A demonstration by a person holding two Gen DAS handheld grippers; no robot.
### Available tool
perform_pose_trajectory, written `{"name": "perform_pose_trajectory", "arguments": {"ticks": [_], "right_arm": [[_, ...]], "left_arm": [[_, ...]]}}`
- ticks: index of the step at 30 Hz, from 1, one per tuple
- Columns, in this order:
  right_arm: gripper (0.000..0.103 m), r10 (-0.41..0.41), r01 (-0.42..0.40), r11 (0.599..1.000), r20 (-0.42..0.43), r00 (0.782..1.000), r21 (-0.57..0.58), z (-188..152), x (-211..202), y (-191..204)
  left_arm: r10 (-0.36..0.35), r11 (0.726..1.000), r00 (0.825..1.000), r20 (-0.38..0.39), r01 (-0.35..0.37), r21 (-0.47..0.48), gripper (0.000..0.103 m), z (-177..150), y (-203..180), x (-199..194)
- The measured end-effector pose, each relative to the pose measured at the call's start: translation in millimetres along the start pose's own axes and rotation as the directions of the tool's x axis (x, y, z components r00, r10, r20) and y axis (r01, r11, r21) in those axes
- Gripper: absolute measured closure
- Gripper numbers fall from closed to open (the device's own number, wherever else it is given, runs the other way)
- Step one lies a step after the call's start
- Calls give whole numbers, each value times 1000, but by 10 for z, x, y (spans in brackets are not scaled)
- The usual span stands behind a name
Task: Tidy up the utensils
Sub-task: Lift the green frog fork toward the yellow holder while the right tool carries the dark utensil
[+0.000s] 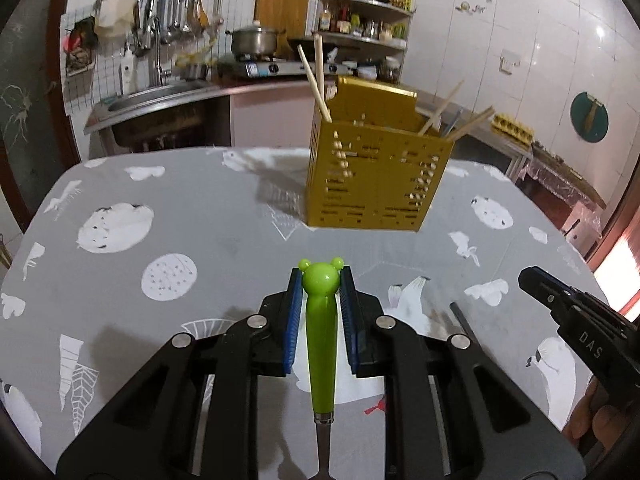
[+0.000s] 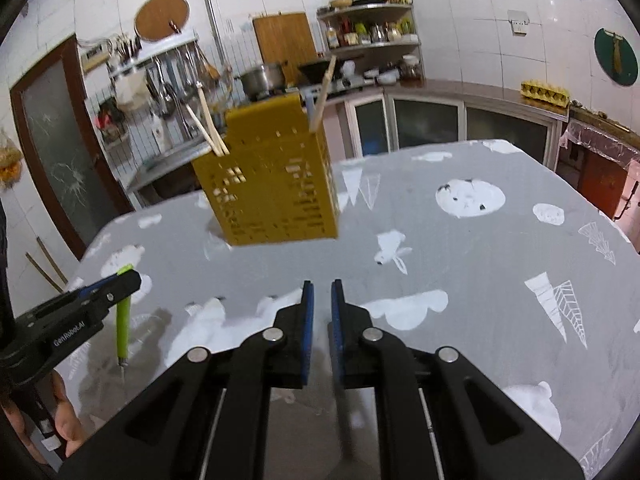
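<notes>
My left gripper (image 1: 320, 280) is shut on a utensil with a green bear-head handle (image 1: 321, 328); its metal end hangs down toward the camera. It also shows in the right wrist view (image 2: 124, 312), held above the table. A yellow perforated utensil holder (image 1: 372, 176) with several wooden chopsticks (image 1: 316, 80) stands on the table ahead; it shows in the right wrist view too (image 2: 272, 184). My right gripper (image 2: 322, 292) has its pads nearly together with a narrow gap; a thin dark metal handle seems to hang below it. It appears at the right of the left wrist view (image 1: 532, 280).
The table has a grey cloth with white prints (image 1: 200, 216). A thin dark rod (image 1: 460, 316) shows near the right side. Behind are a sink (image 1: 160, 96), a stove with a pot (image 1: 256, 40) and a spice shelf (image 1: 360, 20).
</notes>
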State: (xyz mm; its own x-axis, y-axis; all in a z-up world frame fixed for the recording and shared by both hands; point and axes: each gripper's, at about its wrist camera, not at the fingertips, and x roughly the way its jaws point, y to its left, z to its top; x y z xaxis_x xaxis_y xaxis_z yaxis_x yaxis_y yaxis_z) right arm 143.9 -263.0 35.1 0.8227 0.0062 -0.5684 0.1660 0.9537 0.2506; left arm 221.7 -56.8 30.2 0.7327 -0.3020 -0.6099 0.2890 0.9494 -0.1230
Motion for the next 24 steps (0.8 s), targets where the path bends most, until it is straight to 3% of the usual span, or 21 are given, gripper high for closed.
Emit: {"name": "perform_pose_trajectory", "arguments": {"ticks": [3, 13, 15, 16, 21, 24], "right_arm": [[94, -11, 12, 999, 19, 1000, -31, 3, -43, 31], [91, -7, 3, 999, -119, 993, -34, -73, 340, -73], [61, -27, 22, 999, -142, 989, -39, -103, 427, -84], [57, -32, 27, 999, -148, 988, -37, -111, 462, -95], [60, -58, 45, 996, -199, 978, -71, -154, 634, -98], [70, -68, 44, 993, -235, 970, -107, -186, 743, -51]], "left_arm": [[-3, 1000, 1000, 18, 3, 3, 85, 4, 3, -65], [7, 1000, 1000, -26, -7, 3, 85, 44, 47, 65], [6, 1000, 999, -46, -7, -2, 85, 61, 60, 141], [7, 1000, 998, -60, -8, -7, 85, 72, 77, 187], [8, 1000, 994, -106, -9, -10, 85, 63, 112, 350], [5, 1000, 993, -121, -6, -8, 85, 46, 116, 422]]}}
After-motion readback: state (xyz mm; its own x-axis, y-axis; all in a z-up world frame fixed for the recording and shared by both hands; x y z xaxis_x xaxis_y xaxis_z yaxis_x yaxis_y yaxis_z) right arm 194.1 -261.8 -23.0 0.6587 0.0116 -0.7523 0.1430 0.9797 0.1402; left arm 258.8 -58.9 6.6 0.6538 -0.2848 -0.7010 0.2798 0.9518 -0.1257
